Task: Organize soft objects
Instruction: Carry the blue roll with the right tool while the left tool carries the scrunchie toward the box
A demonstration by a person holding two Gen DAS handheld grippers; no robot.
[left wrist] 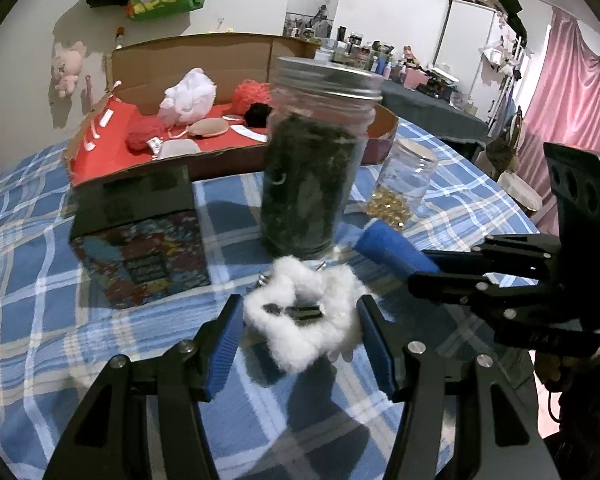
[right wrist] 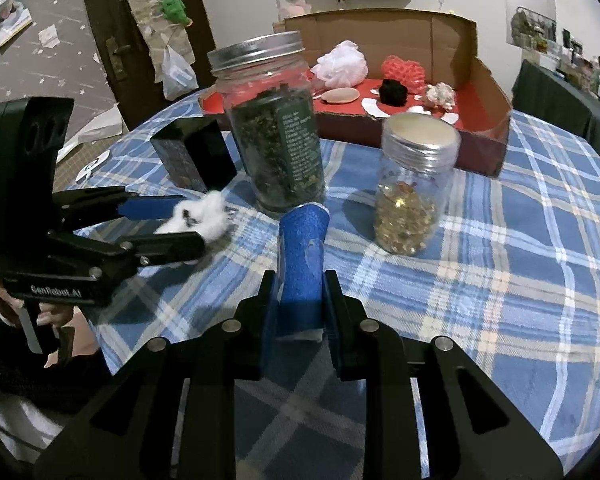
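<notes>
My left gripper (left wrist: 300, 304) is shut on a white fluffy piece (left wrist: 300, 320) with a black clip in it, held just above the blue plaid tablecloth (left wrist: 40, 280). In the right wrist view the left gripper (right wrist: 192, 220) and the white fluffy piece (right wrist: 204, 214) show at the left. My right gripper (right wrist: 299, 280) is shut on a blue roll (right wrist: 302, 256) that sticks out forward between the pads. The right gripper (left wrist: 420, 268) and the blue roll (left wrist: 388, 250) lie just right of the fluff. A cardboard box (left wrist: 204, 160) (right wrist: 496, 92) with red lining stands behind and holds a white mesh puff (right wrist: 342, 62), an orange puff and other soft things.
A tall lidded jar of dark dried leaves (left wrist: 308, 168) (right wrist: 276, 132) stands right in front of both grippers. A small jar of golden beads (left wrist: 404, 184) (right wrist: 412, 196) is to its right. A patterned box with a black lid (left wrist: 140, 248) (right wrist: 196, 152) sits to the left.
</notes>
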